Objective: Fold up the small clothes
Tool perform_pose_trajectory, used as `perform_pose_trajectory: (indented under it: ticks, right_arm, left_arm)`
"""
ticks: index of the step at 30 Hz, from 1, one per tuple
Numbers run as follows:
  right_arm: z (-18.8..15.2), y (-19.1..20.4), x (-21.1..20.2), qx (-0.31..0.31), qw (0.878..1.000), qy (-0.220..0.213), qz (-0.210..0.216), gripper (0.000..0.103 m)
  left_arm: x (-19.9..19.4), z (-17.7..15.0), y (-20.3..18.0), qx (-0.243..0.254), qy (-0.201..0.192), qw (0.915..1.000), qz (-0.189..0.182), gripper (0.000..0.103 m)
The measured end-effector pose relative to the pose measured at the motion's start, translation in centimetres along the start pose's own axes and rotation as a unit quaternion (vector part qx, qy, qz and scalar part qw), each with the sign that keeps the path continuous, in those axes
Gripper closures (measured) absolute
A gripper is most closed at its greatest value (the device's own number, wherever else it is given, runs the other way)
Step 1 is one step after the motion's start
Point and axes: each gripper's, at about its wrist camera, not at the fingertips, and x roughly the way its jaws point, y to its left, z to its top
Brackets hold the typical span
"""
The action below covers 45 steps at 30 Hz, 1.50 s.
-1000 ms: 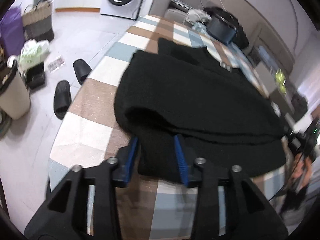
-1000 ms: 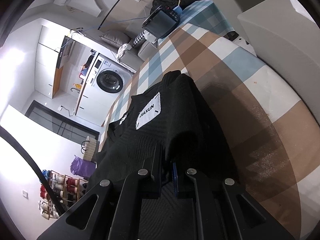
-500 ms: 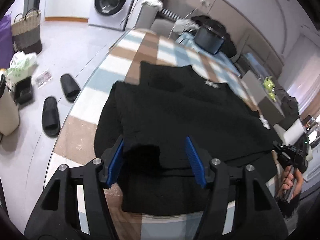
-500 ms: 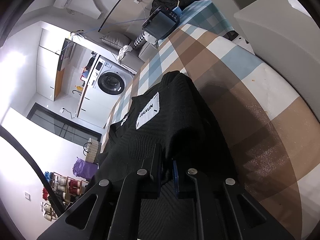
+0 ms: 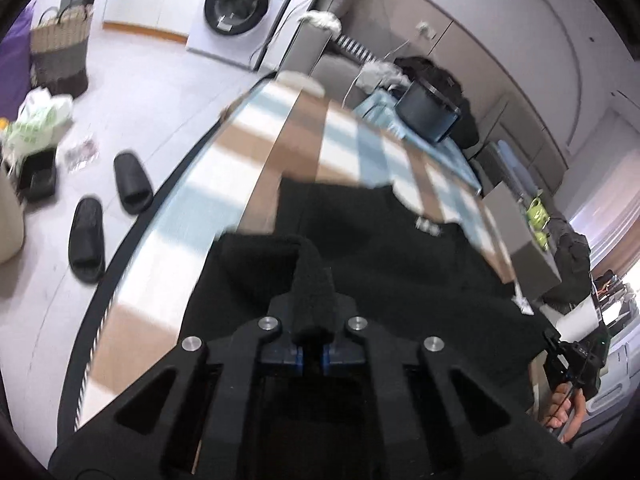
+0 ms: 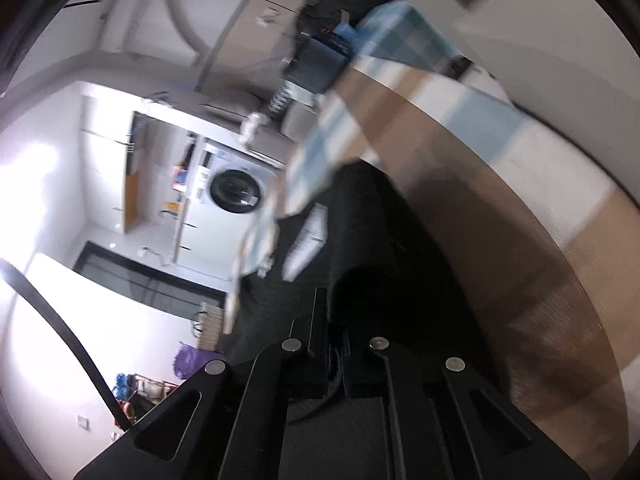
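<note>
While pinched in both claws, black sweater [image 5: 400, 264] ahead on checked table [image 5: 256, 148].

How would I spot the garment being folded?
Find the round table with the brown, white and blue checked top. The black knit sweater lies on it, the only clothing there, pinched by the left hand-held gripper.

Left gripper [image 5: 311, 350] now clamped: fingers, spread wide half a second ago, pinched tight on a raised ridge of the black sweater [image 5: 400, 264]. Fabric bunched up between them into a standing fold, no longer lying flat on the counter [image 5: 168, 240]. Right gripper [image 6: 338, 364] swinging, view now smeared with blur; white label [image 6: 308, 240] slid lower and closer, sweater edge lifted in its grip.
</note>
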Motion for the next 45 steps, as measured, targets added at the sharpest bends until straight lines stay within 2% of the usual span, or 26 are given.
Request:
perform_pose_trajectory:
  ticks: [6,8,11,12,13,16,17,20,22,25,32,35,42,45]
  right_arm:
    - [4.0,3.4,0.8,0.004,0.999,-0.024,0.044,0.099]
    - [5.6,4.0,2.0,0.007,0.999,-0.033,0.031,0.099]
    - [8.3,4.0,5.0,0.017,0.999,-0.028,0.013,0.098]
    - [9.3,4.0,6.4,0.010,1.000,-0.020,-0.009,0.095]
    - [10.2,3.8,7.5,0.005,0.999,-0.014,-0.036,0.088]
    - [11.2,3.2,8.5,-0.009,0.997,-0.016,-0.076,0.073]
    - [11.4,3.1,8.2,-0.014,0.996,-0.020,-0.081,0.072]
    - [11.2,3.5,6.3,-0.044,0.994,-0.036,-0.090,0.061]
    - [10.7,3.5,5.2,-0.067,0.992,-0.033,-0.106,0.060]
    - [9.2,3.4,4.2,-0.095,0.988,-0.008,-0.121,0.060]
    - [2.9,2.8,1.3,-0.150,0.978,0.048,-0.140,0.054]
    - [-0.1,1.7,-0.6,-0.148,0.977,0.059,-0.144,0.054]
    - [-6.2,-1.0,-5.5,-0.105,0.982,0.055,-0.149,0.054]
    - [-7.3,-1.1,-6.2,-0.104,0.983,0.057,-0.139,0.053]
  left_arm:
    - [1.9,6.6,-1.2,0.011,-0.040,0.9991,-0.008,0.100]
    - [3.8,8.9,-0.7,-0.004,-0.041,0.9991,-0.010,0.100]
    - [7.7,11.8,0.3,-0.019,-0.020,0.9996,-0.005,0.099]
    - [9.4,12.6,0.7,-0.023,-0.005,0.9997,0.002,0.095]
    - [10.4,13.0,0.9,-0.025,0.002,0.9997,0.007,0.088]
    - [11.8,13.2,2.1,-0.046,0.008,0.9985,0.027,0.061]
    - [11.8,12.9,2.5,-0.051,0.005,0.9983,0.026,0.054]
    - [10.9,12.4,3.3,-0.050,-0.006,0.9982,0.033,0.046]
    - [10.3,11.5,3.7,-0.049,-0.006,0.9980,0.039,0.046]
    - [9.1,9.7,3.6,-0.033,0.002,0.9985,0.044,0.046]
    - [4.7,3.2,2.0,0.024,0.025,0.9969,0.070,0.045]
    - [2.7,0.0,1.5,0.044,0.037,0.9953,0.078,0.038]
    - [-0.7,-6.6,1.6,0.040,0.069,0.9939,0.076,0.038]
    - [-1.8,-8.6,1.9,0.033,0.075,0.9939,0.073,0.038]
